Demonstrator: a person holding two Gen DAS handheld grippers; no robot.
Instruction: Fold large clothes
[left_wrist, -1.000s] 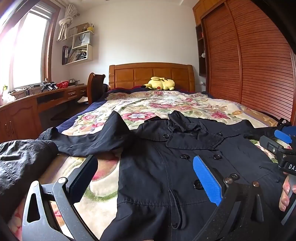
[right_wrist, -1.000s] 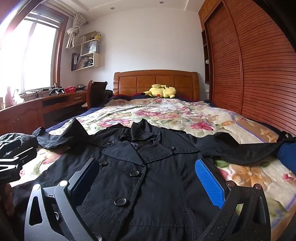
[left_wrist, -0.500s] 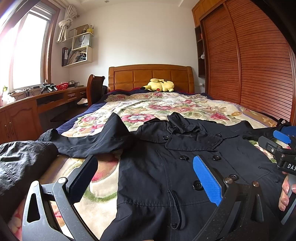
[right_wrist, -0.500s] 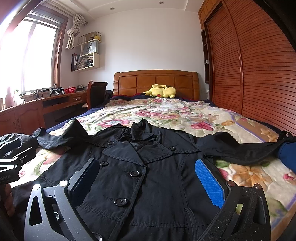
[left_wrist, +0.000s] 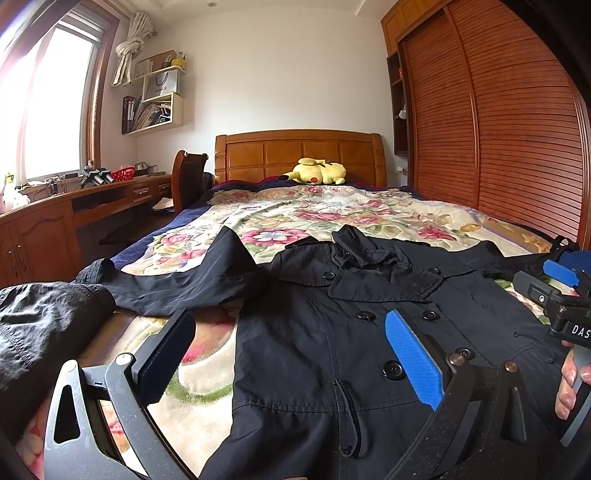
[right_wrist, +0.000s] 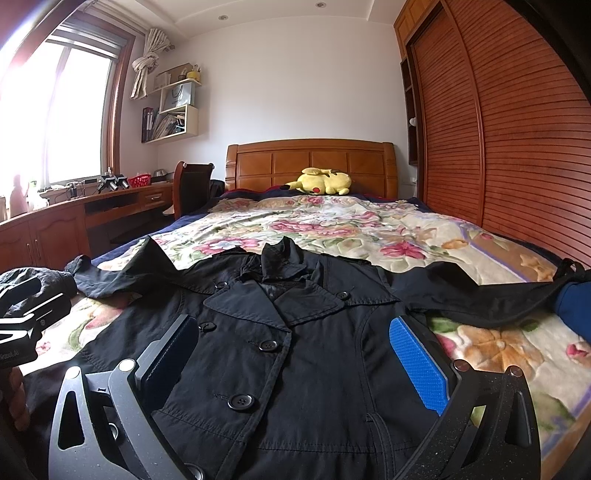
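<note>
Since the black coat (right_wrist: 295, 350) lies face-up and fully spread on the floral bed (right_wrist: 369, 229), buttoned, collar toward the far headboard, no fold looks started — whole task is left. Left sleeve (left_wrist: 177, 277) stretches out to the left, right sleeve (right_wrist: 480, 299) to the right. Left tool (left_wrist: 288, 365) hovers over the coat's near left edge, jaws wide apart, holding nothing; right tool (right_wrist: 295, 369) same — wide apart, empty, above the coat front. Sleeves likely go in first.

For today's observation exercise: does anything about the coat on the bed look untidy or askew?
Yes. The black coat lies face up, but its collar is rumpled and its left sleeve is bunched with a peak, not flat.
</note>
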